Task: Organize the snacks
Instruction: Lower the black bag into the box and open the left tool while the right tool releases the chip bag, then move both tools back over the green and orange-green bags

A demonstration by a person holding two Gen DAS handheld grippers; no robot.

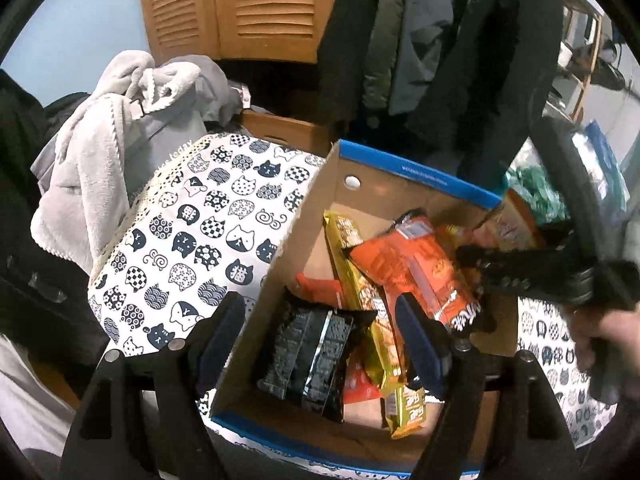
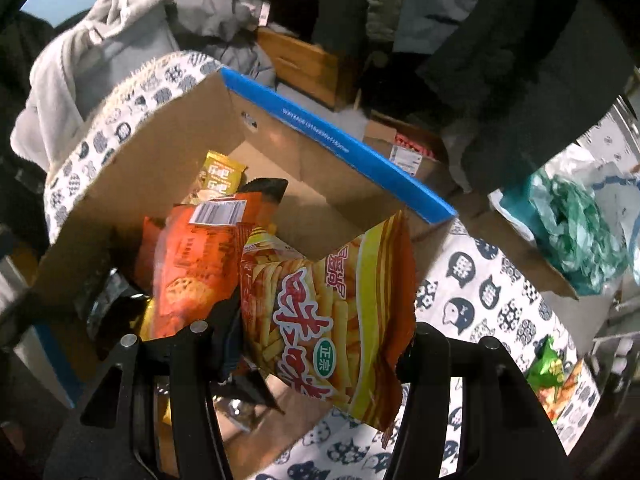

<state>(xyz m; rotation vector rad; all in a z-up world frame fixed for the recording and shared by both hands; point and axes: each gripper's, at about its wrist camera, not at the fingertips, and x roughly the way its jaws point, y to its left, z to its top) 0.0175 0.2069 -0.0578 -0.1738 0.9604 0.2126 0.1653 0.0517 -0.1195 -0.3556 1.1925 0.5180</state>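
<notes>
A cardboard box with a blue rim [image 1: 404, 170] [image 2: 340, 148] stands on a cat-print cloth. It holds a black packet [image 1: 308, 356], a gold packet [image 1: 364, 300] and an orange packet [image 1: 412, 268] [image 2: 192, 264]. My left gripper [image 1: 320, 340] is open and empty, its fingers straddling the box's left wall above the black packet. My right gripper [image 2: 320, 344] [image 1: 476, 256] is open over the box's right edge. A yellow fries packet [image 2: 336, 316] lies between its fingers, leaning on the box wall; I cannot tell if the pads touch it.
The cat-print cloth [image 1: 208, 232] [image 2: 492, 300] covers the surface. A grey fleece heap [image 1: 100, 152] lies left. Coats [image 1: 440, 40] hang behind. A green-foil snack [image 2: 552, 368] and a teal bag [image 2: 576, 236] lie right of the box.
</notes>
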